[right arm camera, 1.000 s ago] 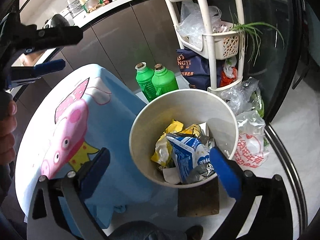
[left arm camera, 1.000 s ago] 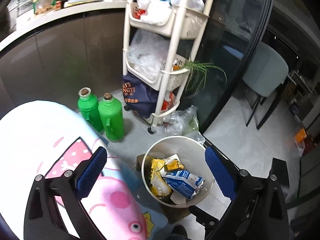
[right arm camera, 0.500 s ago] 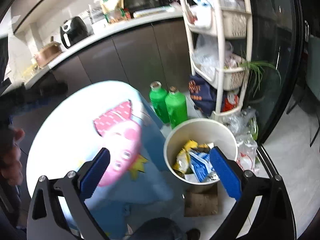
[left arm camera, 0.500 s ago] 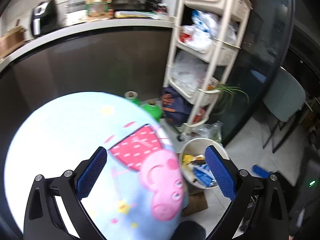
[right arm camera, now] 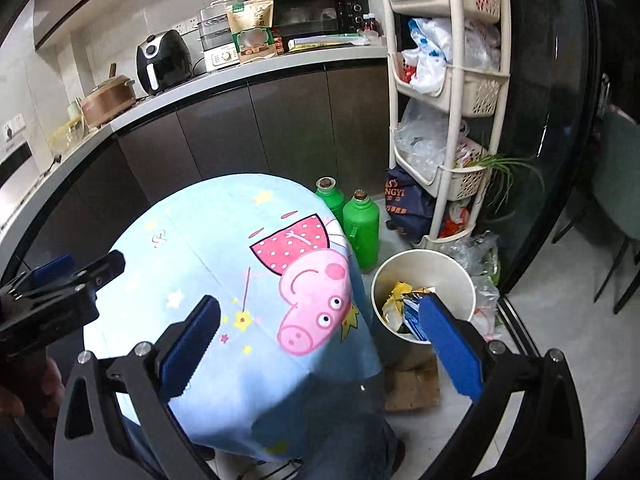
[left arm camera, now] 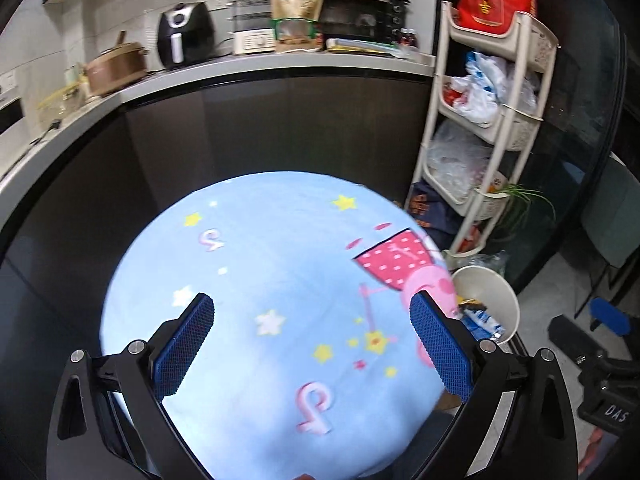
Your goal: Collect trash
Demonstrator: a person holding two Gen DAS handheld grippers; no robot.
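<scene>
A cream round bin (right arm camera: 460, 276) stands on the floor with yellow and blue-white wrappers (right arm camera: 400, 306) inside; the left wrist view shows the same bin (left arm camera: 500, 292) at the right of the table. My left gripper (left arm camera: 312, 344) hangs open and empty above the round table with its light blue cartoon-pig cloth (left arm camera: 280, 280). My right gripper (right arm camera: 320, 344) is open and empty too, held high over the table's right edge (right arm camera: 352, 280) and the bin. The left gripper (right arm camera: 56, 292) also shows at the left of the right wrist view, gripped by a hand.
Two green bottles (right arm camera: 360, 224) stand on the floor behind the table. A cream tiered basket rack (right arm camera: 452, 120) with plastic bags stands by a glass door (right arm camera: 560, 120). A dark-fronted kitchen counter (left arm camera: 240, 76) carries appliances. Flat cardboard (right arm camera: 412, 384) lies under the bin.
Both grippers have risen and pulled back from the bin; the views now take in the tabletop and the counter. The jaws stay open and empty.
</scene>
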